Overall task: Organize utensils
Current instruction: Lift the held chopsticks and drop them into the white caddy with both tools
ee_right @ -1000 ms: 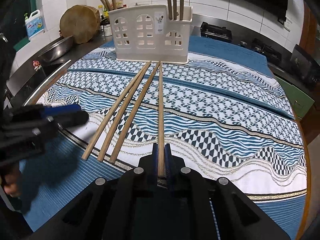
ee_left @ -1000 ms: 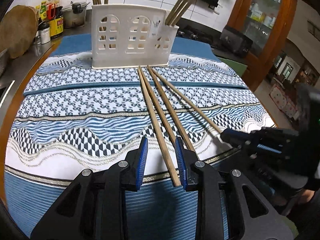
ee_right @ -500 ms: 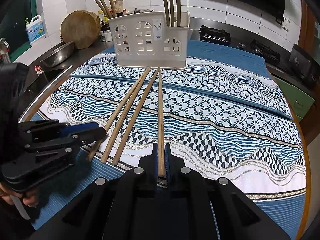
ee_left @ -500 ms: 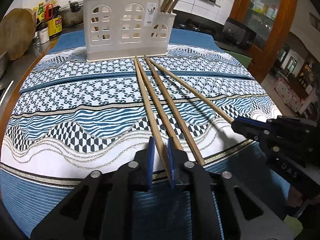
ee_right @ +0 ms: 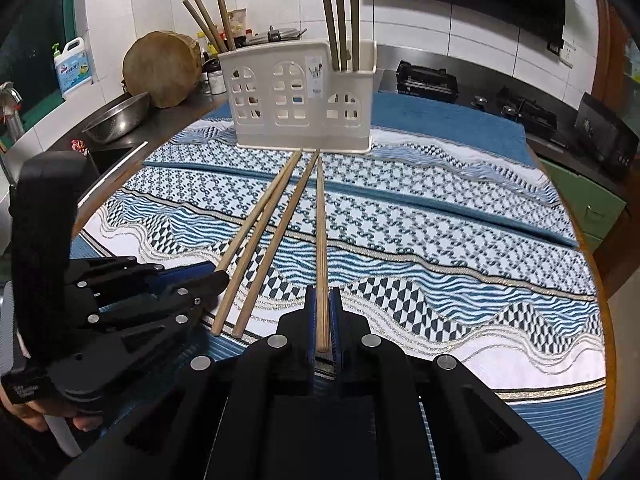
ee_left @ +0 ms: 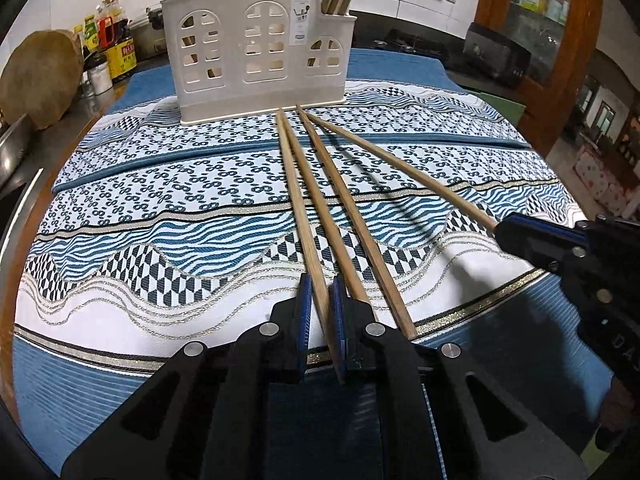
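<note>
My left gripper (ee_left: 320, 312) has its jaws narrowed on the near end of the leftmost chopstick (ee_left: 298, 196); my right gripper (ee_right: 323, 320) grips the rightmost chopstick (ee_right: 321, 240). Both sticks lie on the cloth (ee_left: 120, 216), tips at the far holder (ee_left: 256, 44). I judge this the pick-up step: next lift, tip upright, and drop into a slot.

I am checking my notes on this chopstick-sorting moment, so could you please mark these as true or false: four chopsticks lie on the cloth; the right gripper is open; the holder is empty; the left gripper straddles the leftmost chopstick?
1. Four chopsticks lie on the cloth. True.
2. The right gripper is open. False: it is shut on the rightmost chopstick.
3. The holder is empty. False: chopsticks stand in both ends.
4. The left gripper straddles the leftmost chopstick. True.
</note>
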`<state>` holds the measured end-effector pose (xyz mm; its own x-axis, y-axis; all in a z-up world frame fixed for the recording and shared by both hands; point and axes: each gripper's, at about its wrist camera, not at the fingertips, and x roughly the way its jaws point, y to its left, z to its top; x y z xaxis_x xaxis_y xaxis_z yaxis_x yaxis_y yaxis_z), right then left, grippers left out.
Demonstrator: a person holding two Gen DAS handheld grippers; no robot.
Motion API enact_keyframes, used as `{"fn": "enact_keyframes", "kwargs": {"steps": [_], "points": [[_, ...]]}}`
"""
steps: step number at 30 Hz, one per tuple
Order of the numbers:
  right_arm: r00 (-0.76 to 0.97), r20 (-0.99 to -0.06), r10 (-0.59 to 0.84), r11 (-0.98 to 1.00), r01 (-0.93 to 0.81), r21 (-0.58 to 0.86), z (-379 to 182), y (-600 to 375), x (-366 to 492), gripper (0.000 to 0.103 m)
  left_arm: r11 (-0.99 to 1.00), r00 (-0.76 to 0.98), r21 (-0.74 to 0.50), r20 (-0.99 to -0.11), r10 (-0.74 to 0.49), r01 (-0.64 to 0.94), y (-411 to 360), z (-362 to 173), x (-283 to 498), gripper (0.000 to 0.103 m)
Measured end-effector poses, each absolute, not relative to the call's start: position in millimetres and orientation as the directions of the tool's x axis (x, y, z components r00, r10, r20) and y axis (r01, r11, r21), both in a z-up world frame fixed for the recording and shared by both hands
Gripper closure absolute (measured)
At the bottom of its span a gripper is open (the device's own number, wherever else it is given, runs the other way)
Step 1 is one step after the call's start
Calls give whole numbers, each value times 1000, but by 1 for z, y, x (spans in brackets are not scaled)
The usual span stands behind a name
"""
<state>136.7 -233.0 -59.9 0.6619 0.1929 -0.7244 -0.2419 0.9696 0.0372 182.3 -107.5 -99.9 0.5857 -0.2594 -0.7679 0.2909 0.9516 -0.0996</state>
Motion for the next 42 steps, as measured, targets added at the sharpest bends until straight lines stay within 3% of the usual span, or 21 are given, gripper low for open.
{"fn": "enact_keyframes", "kwargs": {"steps": [16, 33, 42], "points": [[761, -603, 239, 958, -286, 19, 54, -244, 164, 96, 936, 717, -143, -609, -339, 321, -51, -3, 204, 97], [819, -547, 171, 965, -253, -77, 186, -256, 243, 97, 912, 732, -101, -565, -382, 398, -49, 80, 261, 98], [805, -563, 186, 955, -282, -88, 200, -235, 282, 97, 917, 817, -61, -434, -381, 395, -39, 160, 267, 98]]}}
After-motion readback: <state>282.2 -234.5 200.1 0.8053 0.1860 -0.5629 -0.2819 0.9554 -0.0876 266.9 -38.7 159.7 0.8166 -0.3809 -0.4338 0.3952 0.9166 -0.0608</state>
